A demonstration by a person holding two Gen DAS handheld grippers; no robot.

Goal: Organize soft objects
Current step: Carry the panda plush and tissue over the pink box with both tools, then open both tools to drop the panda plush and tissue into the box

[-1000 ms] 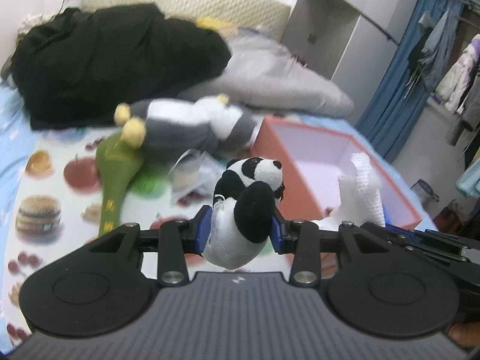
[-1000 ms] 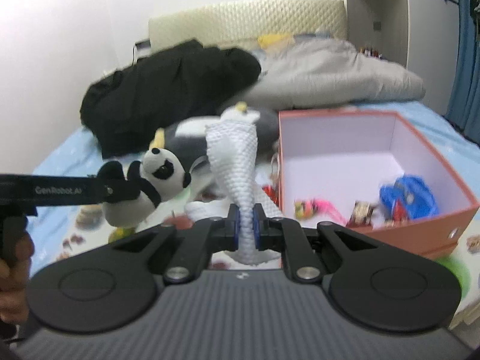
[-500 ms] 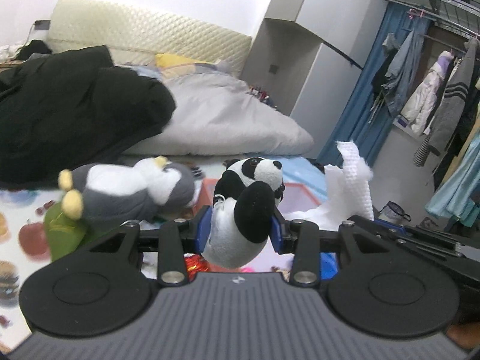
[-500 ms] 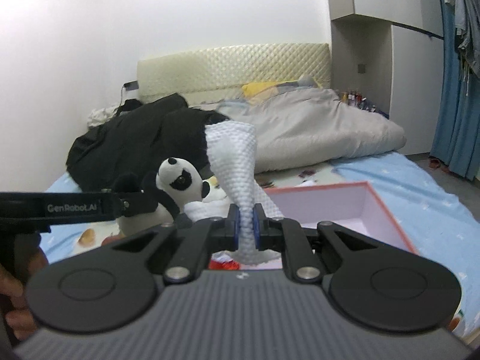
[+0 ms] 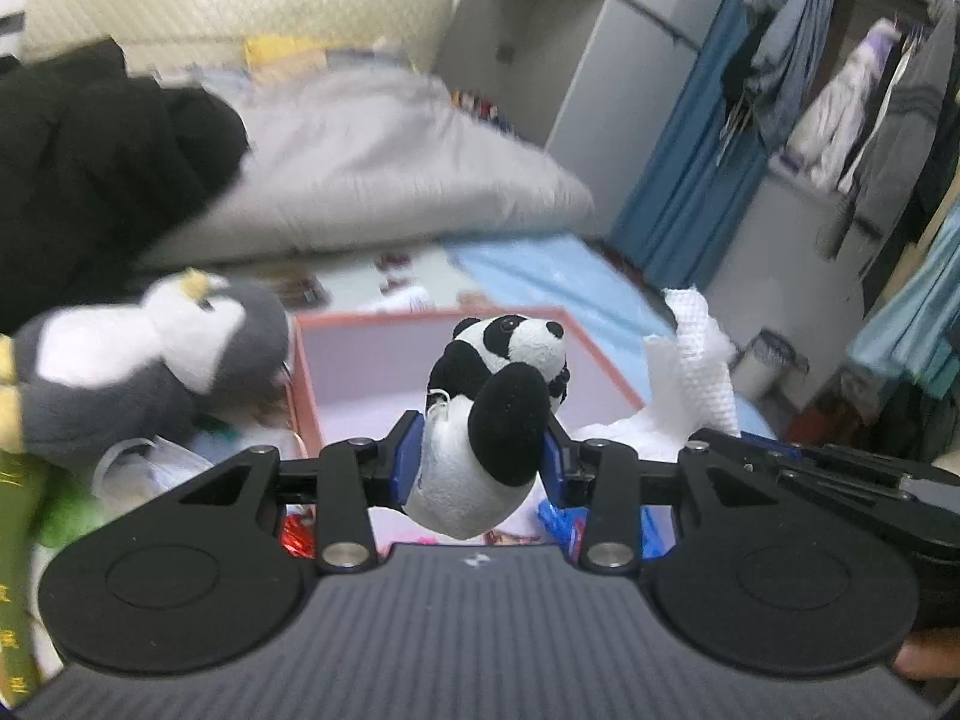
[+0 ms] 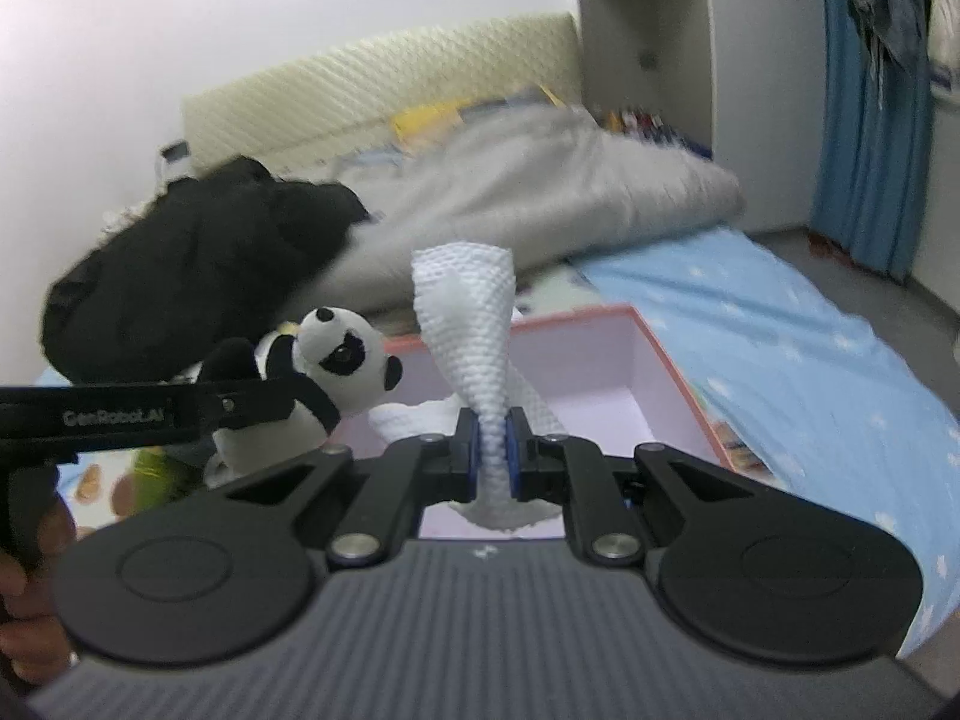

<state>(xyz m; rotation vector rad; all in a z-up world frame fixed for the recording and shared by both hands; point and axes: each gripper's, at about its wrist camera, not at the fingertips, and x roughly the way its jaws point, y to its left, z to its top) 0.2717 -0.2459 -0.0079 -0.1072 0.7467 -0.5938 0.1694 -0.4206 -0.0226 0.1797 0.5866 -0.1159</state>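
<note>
My left gripper (image 5: 483, 459) is shut on a small panda plush (image 5: 498, 414) and holds it above the near edge of the pink box (image 5: 372, 360). The panda also shows in the right wrist view (image 6: 336, 369), left of centre. My right gripper (image 6: 492, 450) is shut on a white textured cloth (image 6: 474, 336), held over the pink box (image 6: 660, 384). The cloth shows at the right in the left wrist view (image 5: 696, 372). A grey and white penguin plush (image 5: 138, 360) lies left of the box.
The box sits on a bed with a printed sheet. A black jacket (image 5: 90, 162) and a grey duvet (image 5: 384, 180) lie at the back. A green item (image 5: 24, 504) lies at the left. Small wrapped items (image 5: 564, 522) lie in the box. Clothes (image 5: 870, 96) hang at the right.
Both grippers tipped up, then back down towards the box, still holding the panda and the cloth. The box fills more of both views than half a second ago.
</note>
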